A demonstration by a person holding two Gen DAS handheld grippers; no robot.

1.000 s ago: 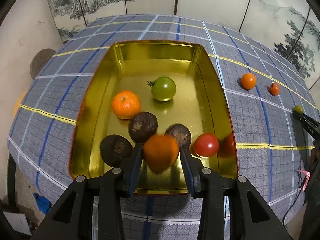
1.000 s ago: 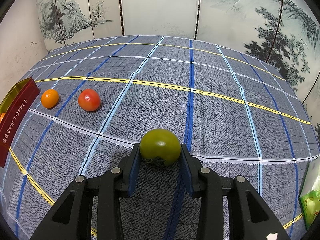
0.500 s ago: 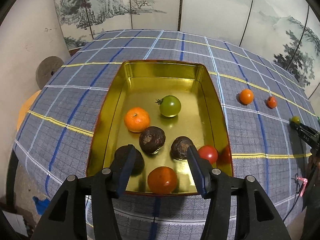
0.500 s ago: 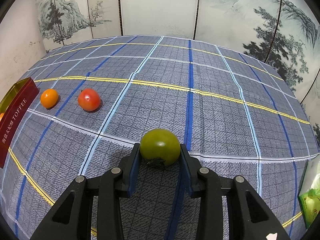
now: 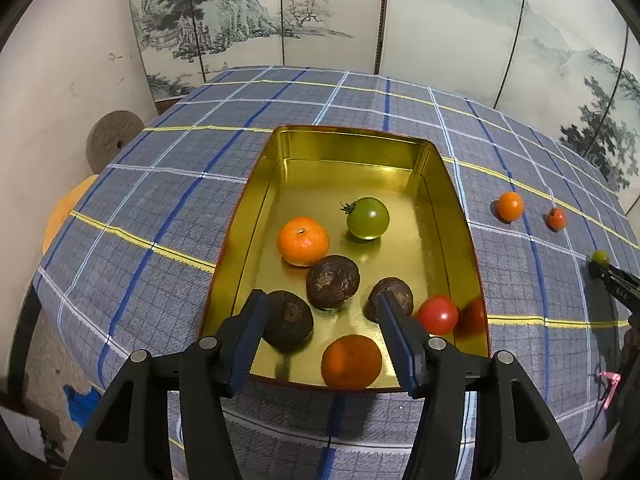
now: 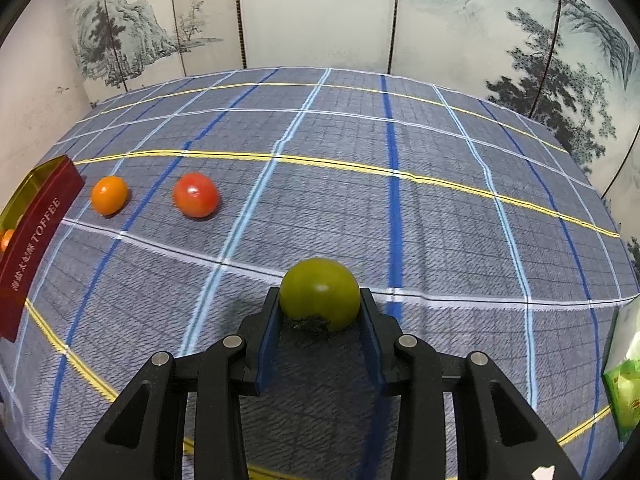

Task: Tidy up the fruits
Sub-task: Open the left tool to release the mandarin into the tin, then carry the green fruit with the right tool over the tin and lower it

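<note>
Green tomato (image 6: 319, 294) tight between right gripper (image 6: 320, 314) pads; left gripper (image 5: 320, 330) opening, nothing between them, above tin (image 5: 240, 240).

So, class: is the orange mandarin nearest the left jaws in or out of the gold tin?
In: mandarin rests on tin floor.
</note>
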